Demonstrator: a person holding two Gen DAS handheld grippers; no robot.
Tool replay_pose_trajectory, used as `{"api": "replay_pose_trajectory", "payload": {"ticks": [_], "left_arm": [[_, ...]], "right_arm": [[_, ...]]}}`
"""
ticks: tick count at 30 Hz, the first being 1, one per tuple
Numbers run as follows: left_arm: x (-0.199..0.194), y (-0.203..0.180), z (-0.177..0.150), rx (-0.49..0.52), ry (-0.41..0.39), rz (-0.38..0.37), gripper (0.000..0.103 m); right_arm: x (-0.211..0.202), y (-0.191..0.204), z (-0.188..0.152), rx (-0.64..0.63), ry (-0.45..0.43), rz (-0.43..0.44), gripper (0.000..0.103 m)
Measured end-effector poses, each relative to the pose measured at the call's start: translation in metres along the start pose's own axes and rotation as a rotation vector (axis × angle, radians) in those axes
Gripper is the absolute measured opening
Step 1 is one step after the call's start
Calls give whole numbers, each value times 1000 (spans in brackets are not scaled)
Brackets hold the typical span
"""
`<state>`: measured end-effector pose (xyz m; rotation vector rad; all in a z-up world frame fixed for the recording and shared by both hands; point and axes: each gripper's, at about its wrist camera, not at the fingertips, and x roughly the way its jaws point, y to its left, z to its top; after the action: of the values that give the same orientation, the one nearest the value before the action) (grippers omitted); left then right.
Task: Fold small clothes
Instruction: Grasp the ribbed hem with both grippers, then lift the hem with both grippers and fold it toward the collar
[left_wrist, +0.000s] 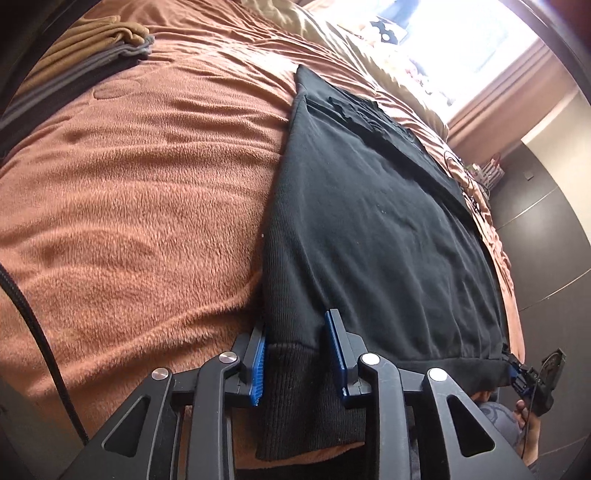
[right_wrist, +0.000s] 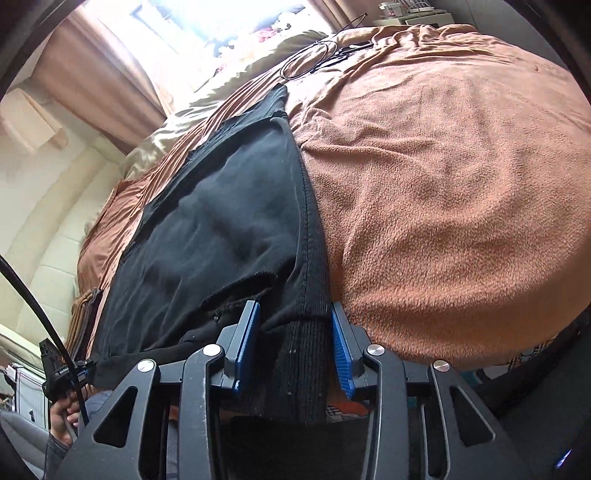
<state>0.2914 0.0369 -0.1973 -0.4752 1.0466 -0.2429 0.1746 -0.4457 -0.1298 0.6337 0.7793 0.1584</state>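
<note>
We count one black garment (left_wrist: 373, 229) spread on one brown blanket (left_wrist: 147, 206), two grippers, left (left_wrist: 299, 354) and right (right_wrist: 291, 347), and one folded pile (left_wrist: 92, 48) far left.

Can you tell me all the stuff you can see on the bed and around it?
sweater: one, black, spread flat on the blanket, ribbed hem at the near edge
blanket: one, fuzzy orange-brown, covering the bed
folded clothes: one small stack, tan, grey and black, far left of the bed
cable: one, black, looped on the far end of the bed
curtain: brownish, beside the bright window
left gripper: one, black with blue pads, at the hem's left corner
right gripper: one, black with blue pads, at the hem's right corner
hand: holding the left gripper
</note>
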Motion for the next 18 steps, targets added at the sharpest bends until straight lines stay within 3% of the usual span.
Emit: {"api": "replay_pose_trajectory", "payload": {"ticks": [9,11,13,18], "left_arm": [[5,-1,2,-26,6,7,26],[9,-3,6,-31,6,18,24],[12,-4,8,-36,12,43,14],[4,-8,10,-37,-1,64,10]], "right_arm": [[6,12,2,-25,-2,-66,31],[7,12,3,-20,-5,-93,15],[4,10,3,-2,-3,-95,9],[-13,17,2,7,-13,-71,7]]}}
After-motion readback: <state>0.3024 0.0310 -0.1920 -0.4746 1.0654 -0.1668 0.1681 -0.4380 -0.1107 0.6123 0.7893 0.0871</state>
